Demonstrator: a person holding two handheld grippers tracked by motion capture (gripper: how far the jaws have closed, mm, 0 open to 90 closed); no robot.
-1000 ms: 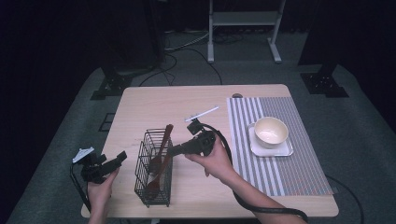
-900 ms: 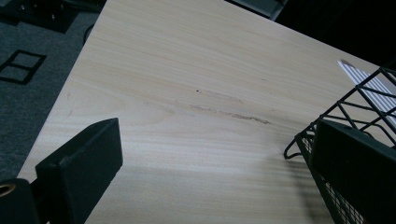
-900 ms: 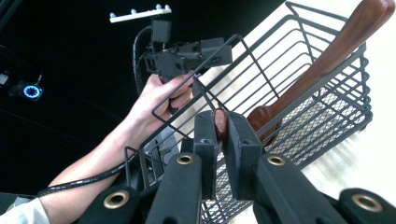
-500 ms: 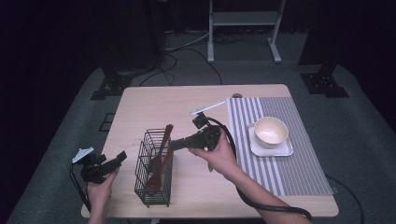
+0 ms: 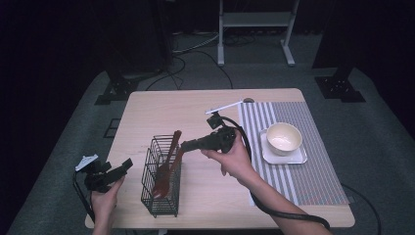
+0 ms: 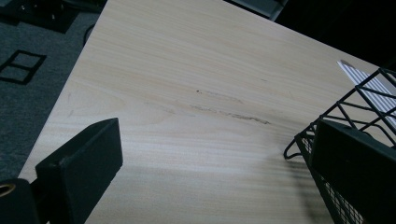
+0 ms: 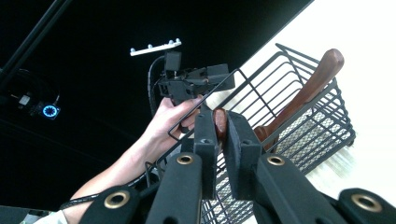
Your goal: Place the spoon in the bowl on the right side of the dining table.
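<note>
Wooden spoon (image 5: 166, 164) handle clamped in right claw (image 5: 185, 145), frame centre; lift straight up clear of wire basket (image 5: 149, 193). Left claw (image 5: 128, 163) apart, lower left.

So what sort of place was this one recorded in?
Likely a studio or lab set up for recording, not a home: dark surroundings, grey carpet, a metal stand and cables behind a lone wooden table laid with a bowl.
</note>
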